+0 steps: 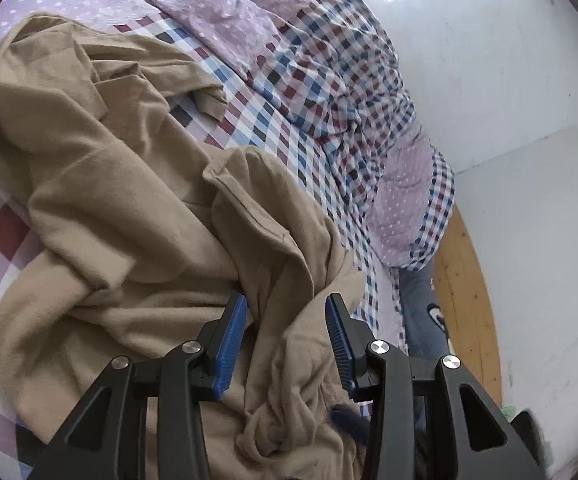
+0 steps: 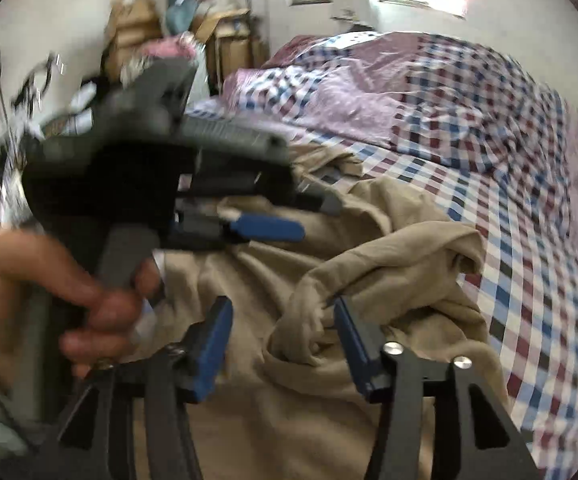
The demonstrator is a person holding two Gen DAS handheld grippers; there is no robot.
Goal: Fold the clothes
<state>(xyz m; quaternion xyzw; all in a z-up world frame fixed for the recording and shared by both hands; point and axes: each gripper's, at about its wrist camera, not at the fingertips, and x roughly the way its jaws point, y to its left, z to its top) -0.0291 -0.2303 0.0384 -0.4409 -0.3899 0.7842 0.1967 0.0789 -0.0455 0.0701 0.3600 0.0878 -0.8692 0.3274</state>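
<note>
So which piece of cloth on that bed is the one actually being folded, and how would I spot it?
Start with the bed, spread with a red, blue and white checked sheet. A plain tan garment lies crumpled in a heap on that sheet, under both open grippers, left gripper and right gripper. It is the only unpatterned fabric there; the quilt behind it is dotted lilac with checks.

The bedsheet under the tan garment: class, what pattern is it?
The bedsheet has a red, blue and white check, clearest in the left wrist view.

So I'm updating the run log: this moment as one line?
task fold clothes | tan garment crumpled on bed | left gripper open | right gripper open
</note>
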